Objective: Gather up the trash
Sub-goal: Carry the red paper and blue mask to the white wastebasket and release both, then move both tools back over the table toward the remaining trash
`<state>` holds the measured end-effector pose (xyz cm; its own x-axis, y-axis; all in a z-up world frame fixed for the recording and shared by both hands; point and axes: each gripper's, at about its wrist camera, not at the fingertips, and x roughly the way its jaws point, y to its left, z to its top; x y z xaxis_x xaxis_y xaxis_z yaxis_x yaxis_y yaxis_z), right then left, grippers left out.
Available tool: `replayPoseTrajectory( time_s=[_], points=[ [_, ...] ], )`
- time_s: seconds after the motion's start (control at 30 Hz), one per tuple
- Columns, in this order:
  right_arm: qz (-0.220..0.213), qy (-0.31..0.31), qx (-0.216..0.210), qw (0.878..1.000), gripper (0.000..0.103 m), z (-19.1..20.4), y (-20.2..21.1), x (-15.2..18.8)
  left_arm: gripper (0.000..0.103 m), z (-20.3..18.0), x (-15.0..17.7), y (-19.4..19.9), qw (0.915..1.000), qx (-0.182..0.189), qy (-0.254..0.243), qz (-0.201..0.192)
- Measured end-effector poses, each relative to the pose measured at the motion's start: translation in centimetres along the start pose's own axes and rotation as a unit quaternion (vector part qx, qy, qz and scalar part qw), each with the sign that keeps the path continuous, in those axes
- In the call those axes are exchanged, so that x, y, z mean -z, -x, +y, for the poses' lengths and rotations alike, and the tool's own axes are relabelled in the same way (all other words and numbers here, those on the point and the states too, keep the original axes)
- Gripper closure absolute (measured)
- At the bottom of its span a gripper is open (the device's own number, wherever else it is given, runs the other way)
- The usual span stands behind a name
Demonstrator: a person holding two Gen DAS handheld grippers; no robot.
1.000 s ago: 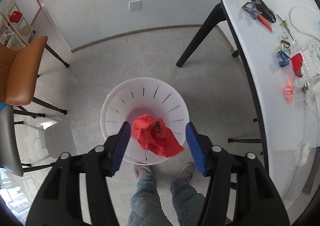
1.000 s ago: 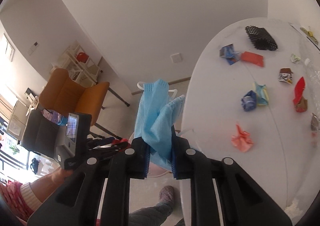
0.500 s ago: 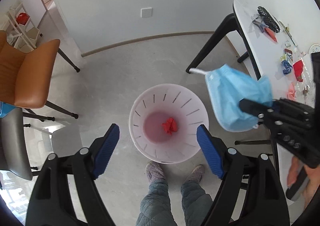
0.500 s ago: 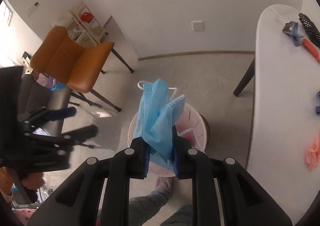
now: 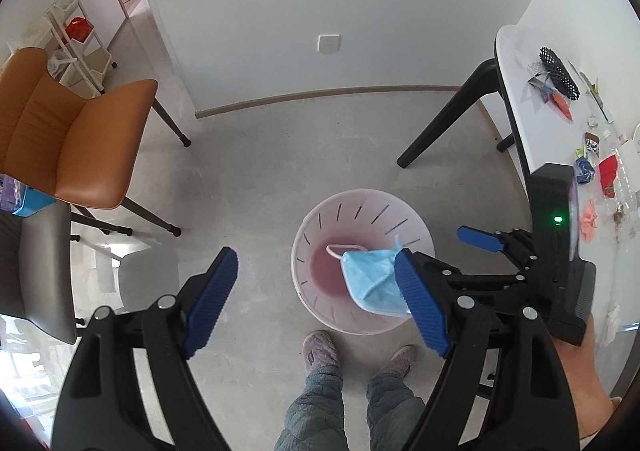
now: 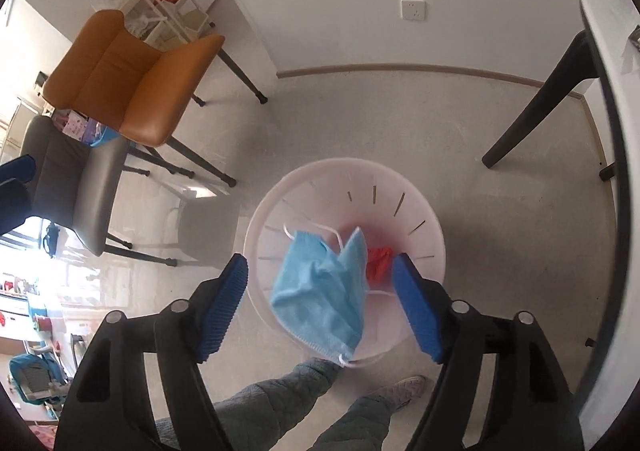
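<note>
One red scrap [image 6: 378, 263] in bin [image 6: 424, 219] — right view only, mask [image 6: 324, 295] hides it leftward.

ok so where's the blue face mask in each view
left wrist: blue face mask right of centre, over the white bin, beside the left gripper's right finger.
right wrist: blue face mask lower centre, loose between the opening right gripper jaws.
shared landmark: the white bin on the floor.

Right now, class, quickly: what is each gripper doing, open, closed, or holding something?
Left gripper: jaws open, holding nothing.
Right gripper: jaws opening; the blue face mask hangs loose between them over the white bin.
</note>
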<state>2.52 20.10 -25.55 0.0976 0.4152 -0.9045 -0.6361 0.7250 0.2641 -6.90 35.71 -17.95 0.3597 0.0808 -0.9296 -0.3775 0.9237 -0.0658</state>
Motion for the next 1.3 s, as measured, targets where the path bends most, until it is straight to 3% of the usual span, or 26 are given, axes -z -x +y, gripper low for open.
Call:
replayPoseTrajectory(
  time_s=[0.13,0.23,0.33,0.43,0.6,0.7,0.93,1.1,1.3],
  points=[
    [-0.086,-0.019,0.017,0.996,0.008,-0.4,8.3,-0.3,0.026,-1.1,-1.1,3.5,0.9993,0.000,0.001,-0.037],
    [-0.152,-0.030,0.031,0.987,0.002,-1.0,15.6,0.3,0.025,-2.7,-1.7,7.2,0.9971,-0.004,-0.004,-0.075],
    [-0.226,-0.032,0.046,0.973,0.002,-2.1,23.5,1.7,0.013,-4.7,-2.2,11.3,0.9925,-0.011,-0.002,-0.122],
    [-0.290,-0.022,0.059,0.955,0.002,-3.3,30.5,3.8,0.012,-7.4,-2.1,15.7,0.9851,-0.012,-0.001,-0.171],
    [-0.355,0.004,0.063,0.933,0.002,-6.4,38.8,8.1,0.009,-13.2,-0.5,21.9,0.9695,-0.042,0.012,-0.241],
    [-0.368,0.014,0.055,0.928,0.002,-9.5,42.6,10.6,0.008,-17.4,1.5,24.9,0.9613,-0.064,0.025,-0.267],
    [-0.390,0.039,0.045,0.919,0.002,-15.8,48.7,16.4,0.008,-26.7,6.0,28.7,0.9530,-0.083,0.045,-0.288],
    [-0.385,0.031,0.037,0.922,0.002,-19.6,50.6,19.0,0.008,-32.0,7.8,28.9,0.9561,-0.089,0.029,-0.278],
    [-0.364,0.017,0.058,0.930,0.002,-23.4,50.0,21.5,0.008,-36.4,8.8,26.8,0.9655,-0.064,0.008,-0.252]
  ],
)
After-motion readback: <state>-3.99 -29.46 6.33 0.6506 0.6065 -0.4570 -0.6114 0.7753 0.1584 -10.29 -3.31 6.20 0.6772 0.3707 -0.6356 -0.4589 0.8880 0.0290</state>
